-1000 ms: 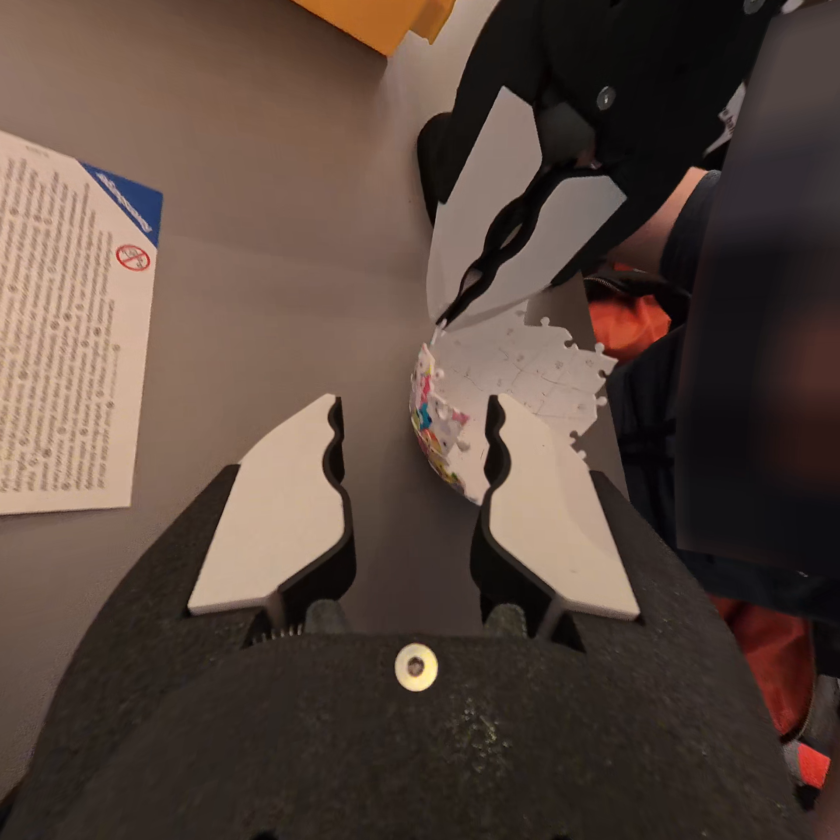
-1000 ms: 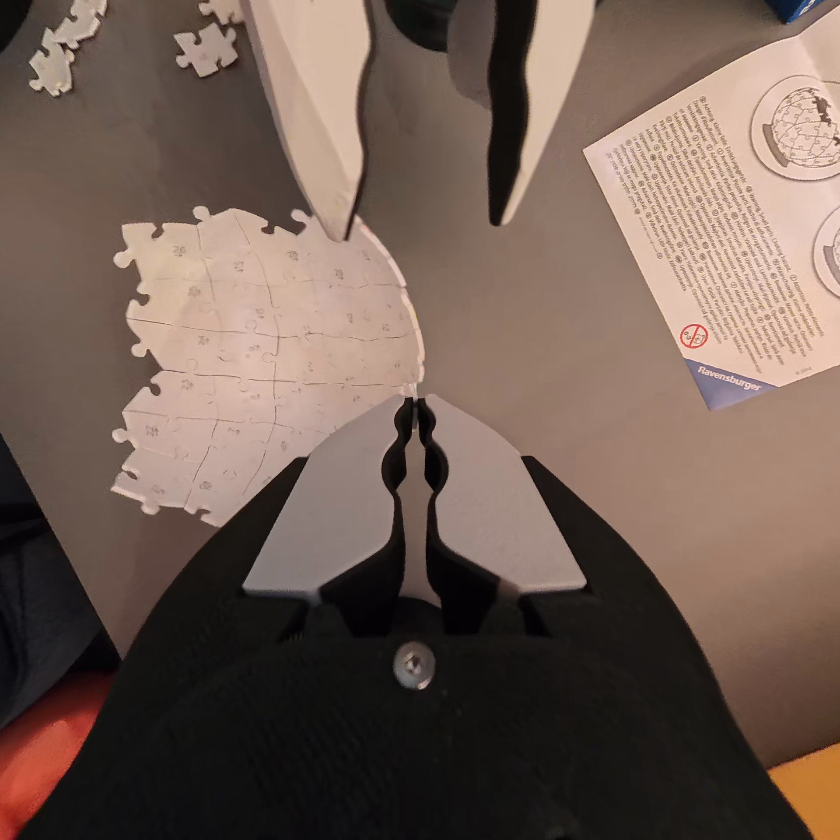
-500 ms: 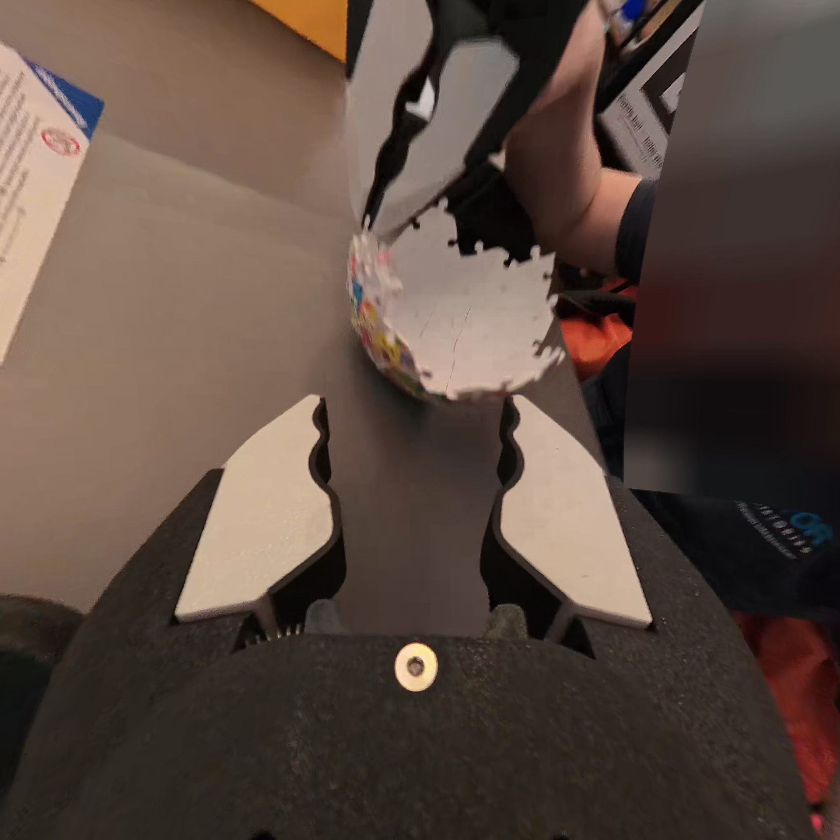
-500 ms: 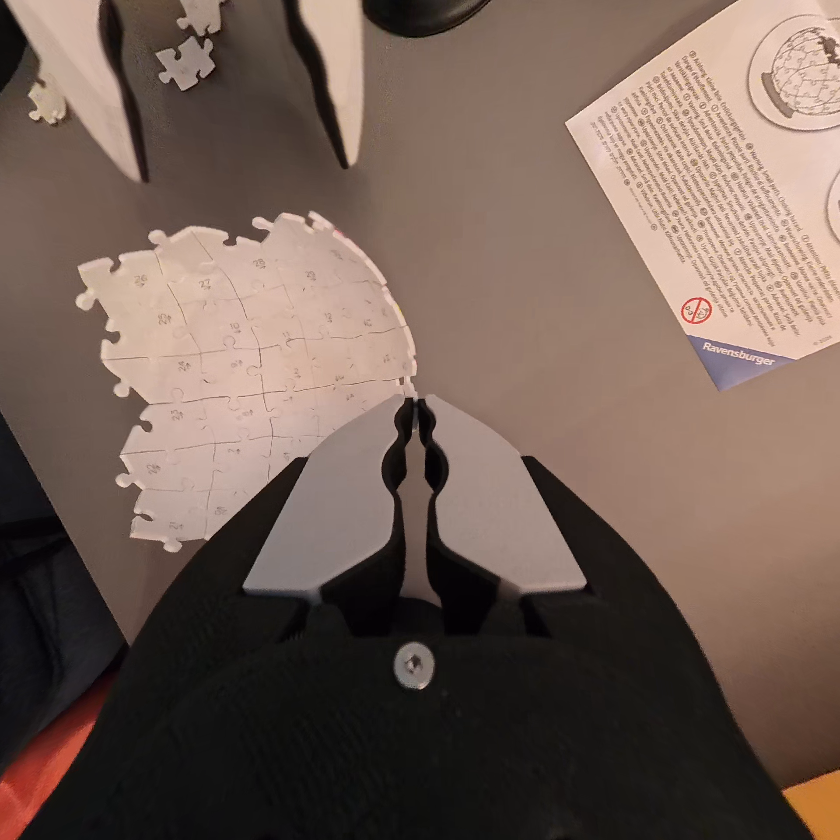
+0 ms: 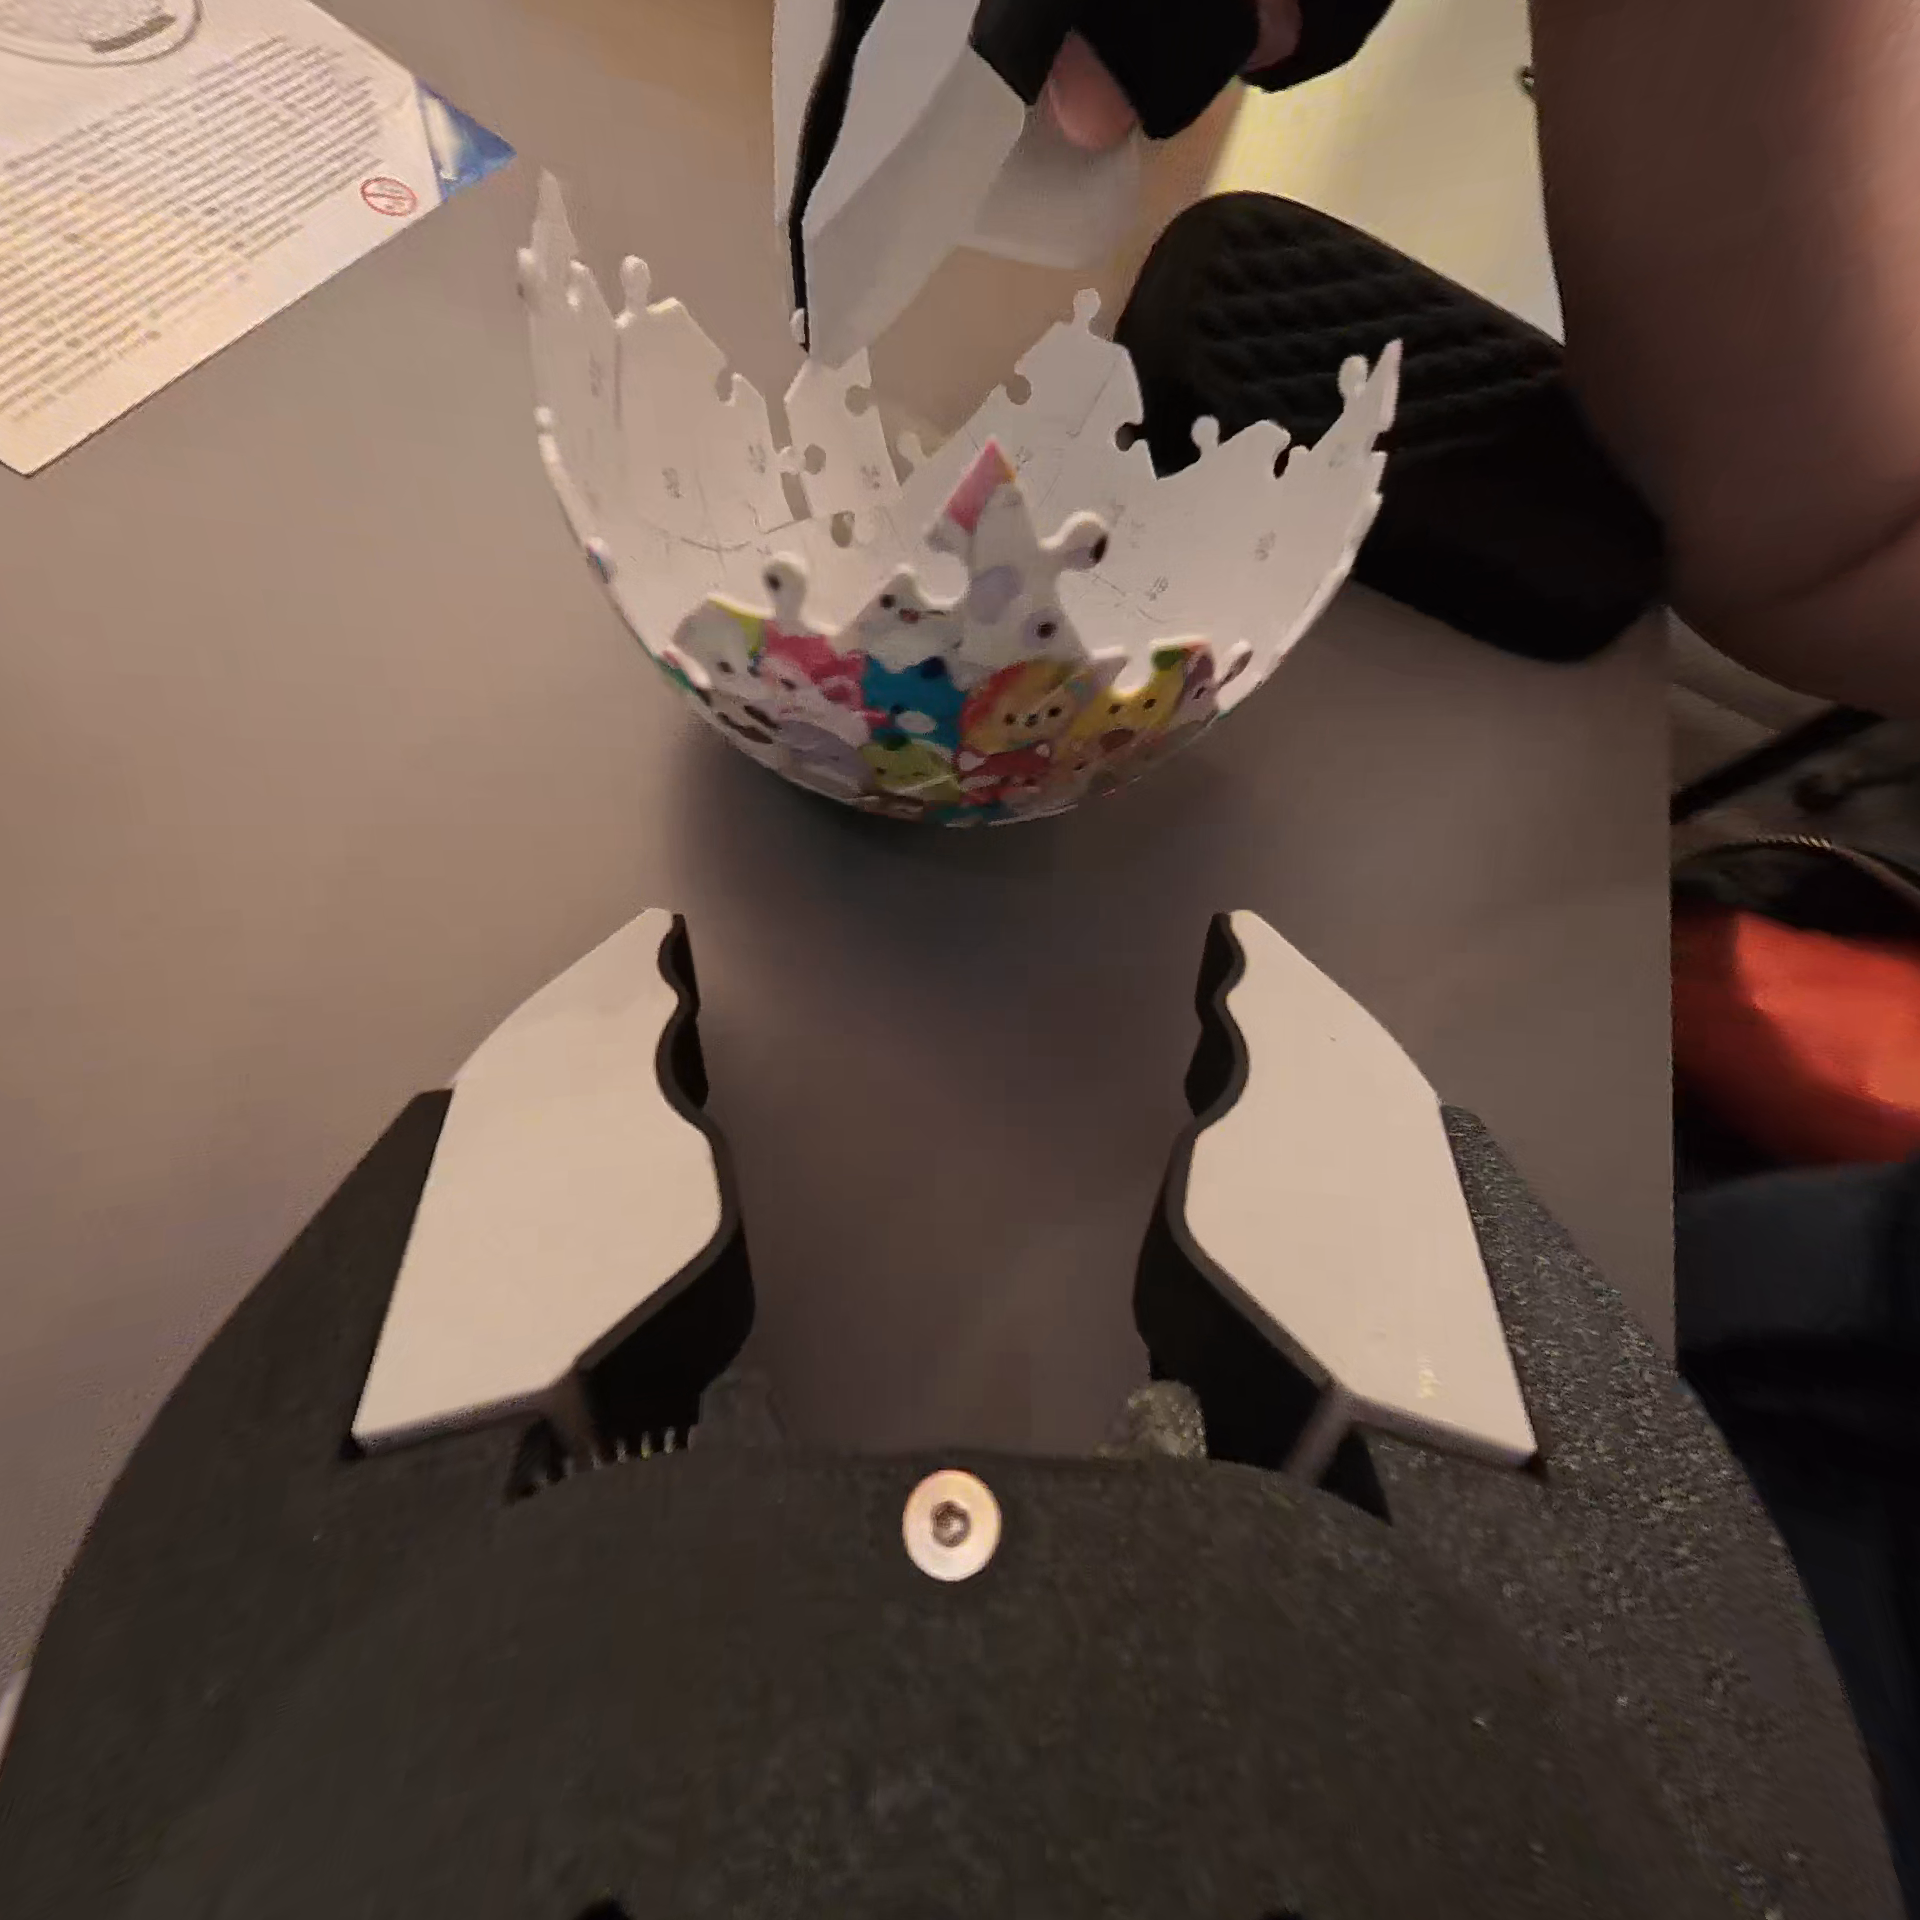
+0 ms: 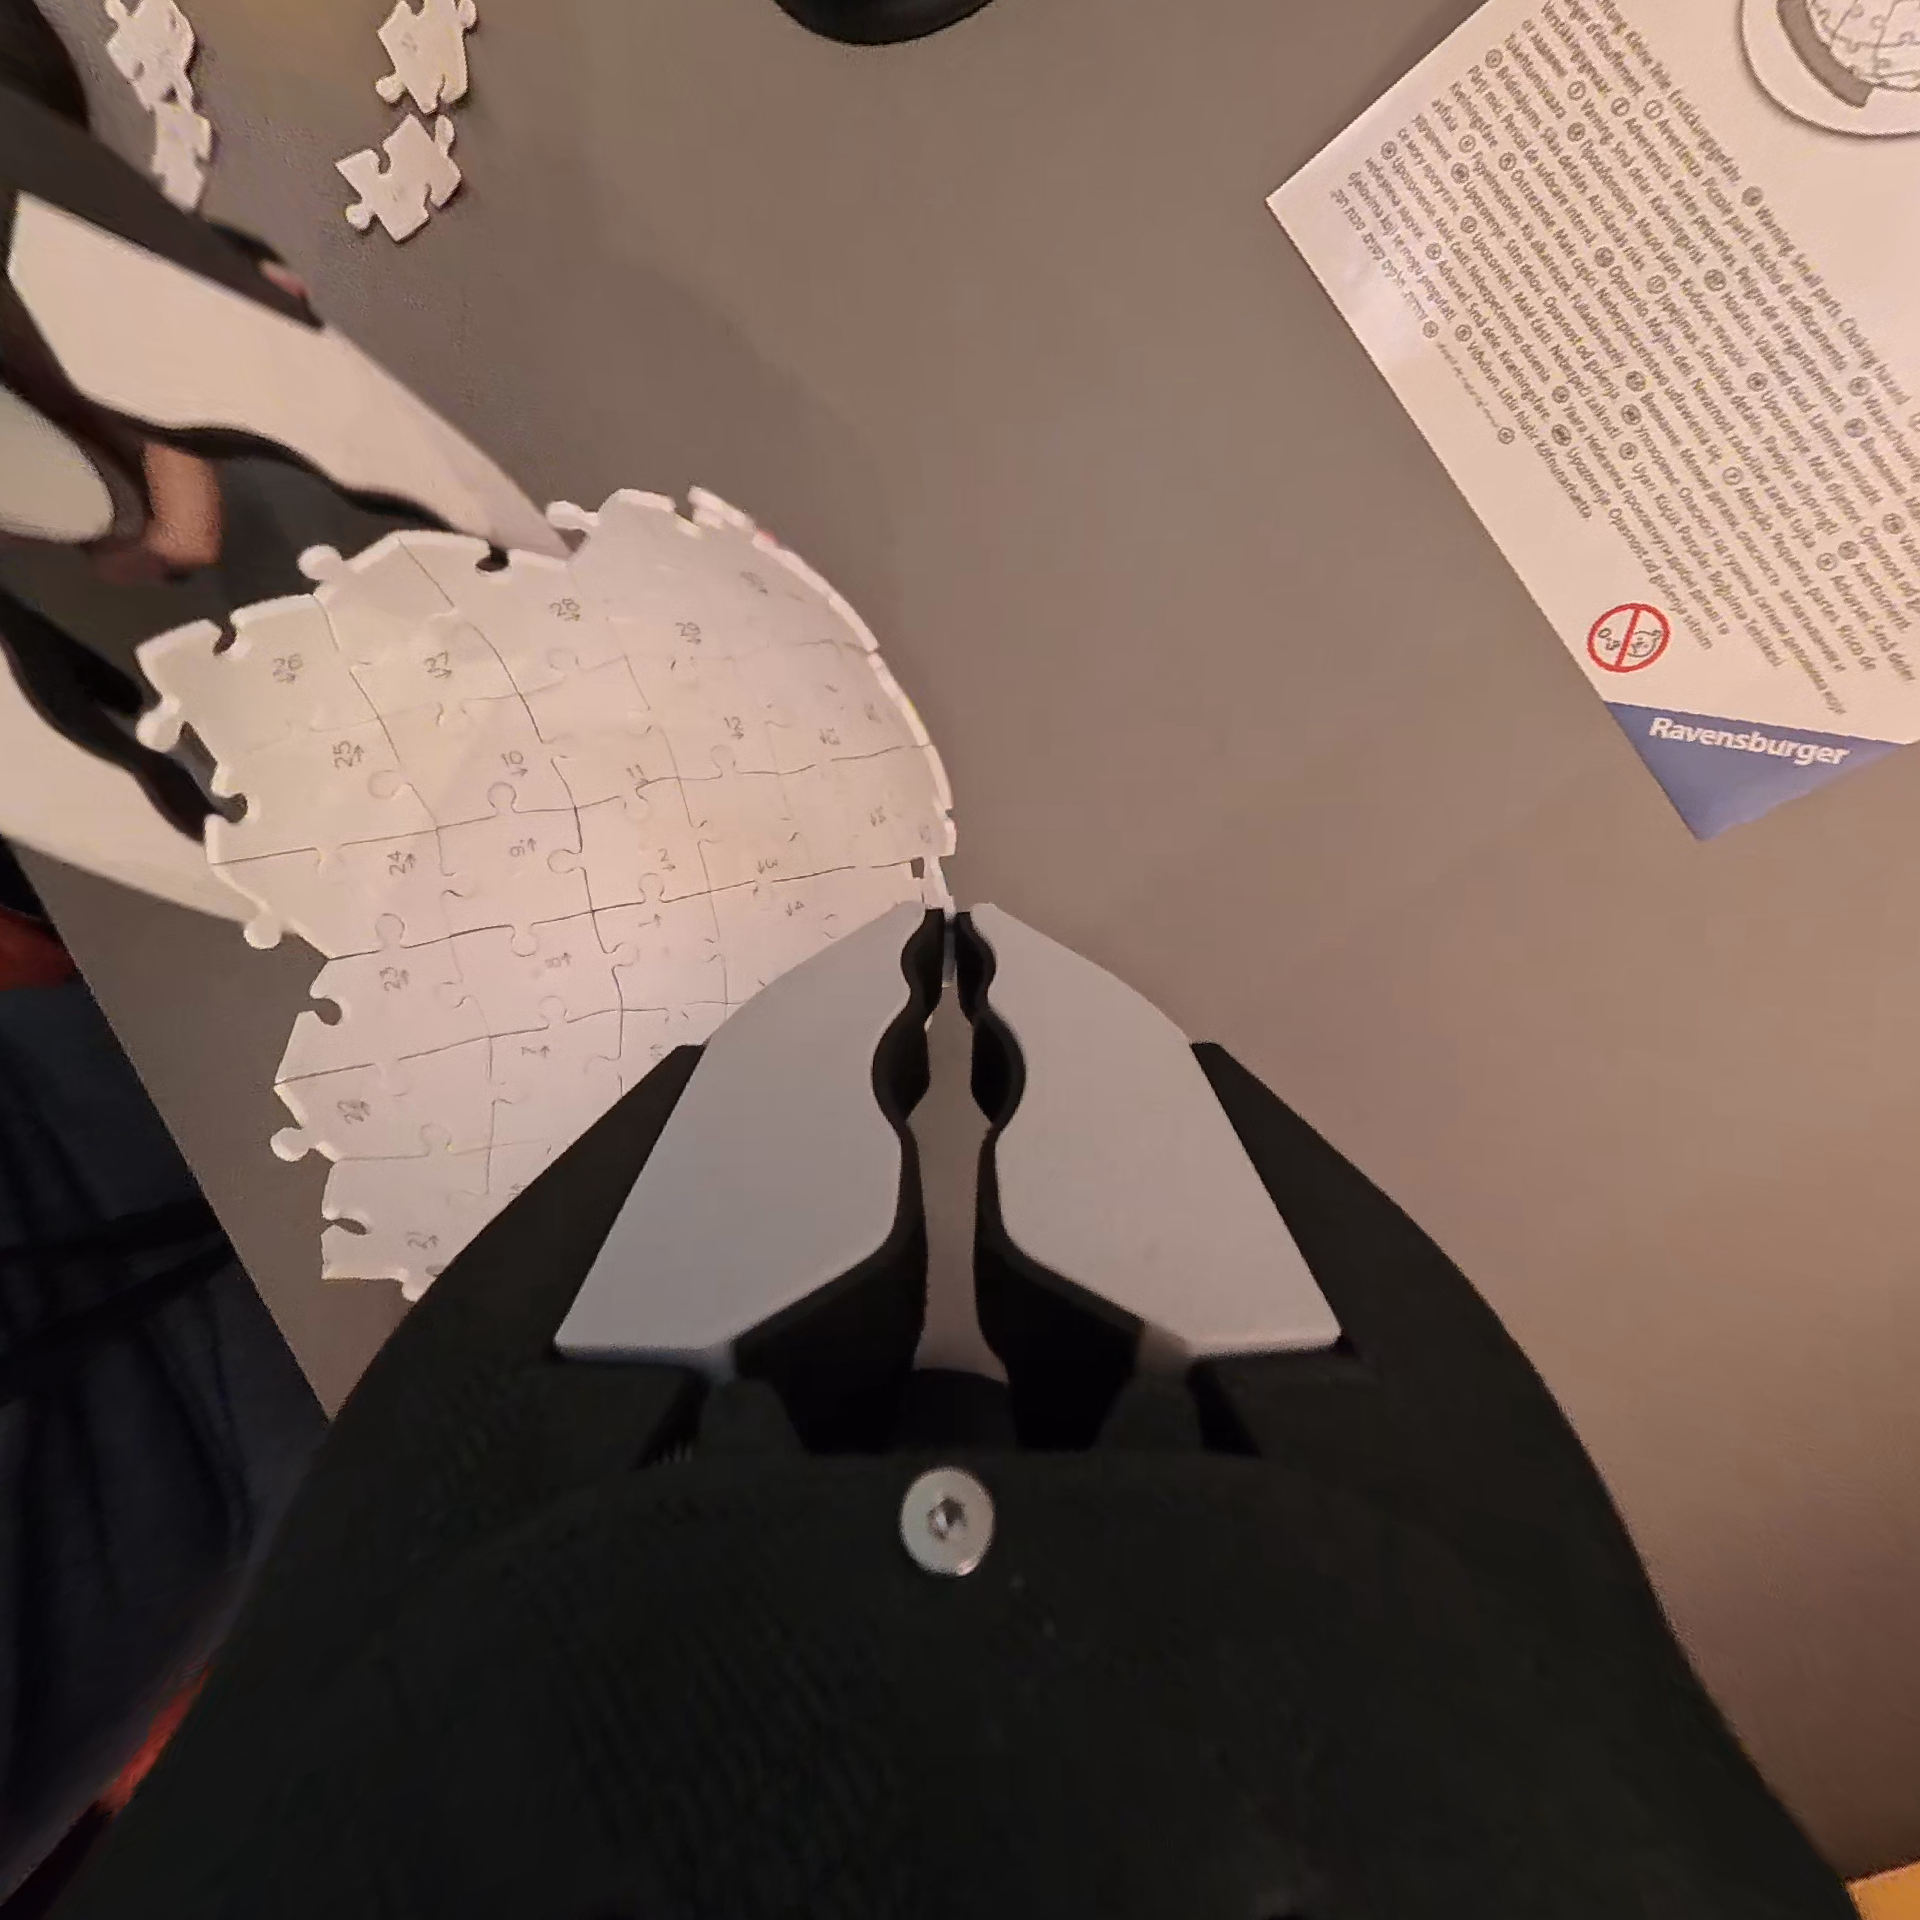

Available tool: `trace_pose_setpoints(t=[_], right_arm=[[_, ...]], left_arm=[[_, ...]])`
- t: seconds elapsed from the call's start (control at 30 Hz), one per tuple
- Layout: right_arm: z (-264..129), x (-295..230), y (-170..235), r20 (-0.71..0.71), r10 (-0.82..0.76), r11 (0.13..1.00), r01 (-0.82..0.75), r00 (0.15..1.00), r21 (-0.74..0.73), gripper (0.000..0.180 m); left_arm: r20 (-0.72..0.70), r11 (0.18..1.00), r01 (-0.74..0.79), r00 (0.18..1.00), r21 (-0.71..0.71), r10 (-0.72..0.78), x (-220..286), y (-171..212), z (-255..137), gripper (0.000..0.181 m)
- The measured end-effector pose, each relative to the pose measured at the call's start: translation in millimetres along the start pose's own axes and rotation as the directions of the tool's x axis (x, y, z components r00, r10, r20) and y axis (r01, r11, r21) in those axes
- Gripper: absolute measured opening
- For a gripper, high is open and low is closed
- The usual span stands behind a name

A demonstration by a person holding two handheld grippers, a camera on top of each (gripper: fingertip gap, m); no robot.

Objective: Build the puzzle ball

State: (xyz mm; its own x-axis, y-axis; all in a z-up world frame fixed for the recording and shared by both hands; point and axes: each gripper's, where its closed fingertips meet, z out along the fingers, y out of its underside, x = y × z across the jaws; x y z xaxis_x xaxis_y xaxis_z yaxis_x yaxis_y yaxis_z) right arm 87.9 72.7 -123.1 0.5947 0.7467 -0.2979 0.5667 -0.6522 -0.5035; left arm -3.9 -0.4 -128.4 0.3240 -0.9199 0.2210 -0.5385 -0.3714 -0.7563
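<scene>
The part-built puzzle ball [image 5: 956, 644] is a bowl-shaped shell, colourful outside and white with numbers inside [image 6: 582, 831]. It sits on or just above the grey table [image 5: 312, 831]; I cannot tell which. My right gripper [image 6: 948, 925] is shut on the shell's rim and shows at the top of the left wrist view [image 5: 810, 322], pinching the far rim. My left gripper [image 5: 940, 935] is open and empty, a short way in front of the shell's coloured side. One of its fingers [image 6: 260, 395] shows beside the shell in the right wrist view.
An instruction leaflet [image 6: 1662, 416] lies on the table, also in the left wrist view [image 5: 187, 229]. Loose white puzzle pieces [image 6: 400, 177] lie beyond the shell. A black textured pad [image 5: 1382, 447] and an orange bag [image 5: 1808, 1029] are past the table edge. A person's arm is at the right. About 12 cm separates my left fingertips from my right.
The left gripper has swung round the shell and now faces its coloured side, jaws wider apart. The right gripper has kept its hold on the rim and come closer over the shell.
</scene>
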Motion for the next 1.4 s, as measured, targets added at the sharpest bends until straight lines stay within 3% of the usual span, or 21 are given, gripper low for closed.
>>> trace_pose_setpoints(t=[0.13,0.73,1.4], right_arm=[[-1.0,0.1,0.4,0.013,0.009,1.000,-0.009,1.000,0.005,0.003],[2.2,1.6,1.8,0.101,0.096,0.995,-0.099,0.990,0.018,0.003],[1.6,9.8,0.5,0.108,0.005,0.999,-0.009,0.994,0.037,0.003]], left_arm=[[0.171,1.000,-0.017,0.985,-0.026,0.021,0.8,8.7,9.3,0.103],[0.431,1.000,-0.008,0.902,-0.016,0.014,-1.0,-7.7,45.8,0.106],[0.350,0.997,-0.044,0.937,0.069,0.017,-6.2,-24.0,40.9,0.094]])
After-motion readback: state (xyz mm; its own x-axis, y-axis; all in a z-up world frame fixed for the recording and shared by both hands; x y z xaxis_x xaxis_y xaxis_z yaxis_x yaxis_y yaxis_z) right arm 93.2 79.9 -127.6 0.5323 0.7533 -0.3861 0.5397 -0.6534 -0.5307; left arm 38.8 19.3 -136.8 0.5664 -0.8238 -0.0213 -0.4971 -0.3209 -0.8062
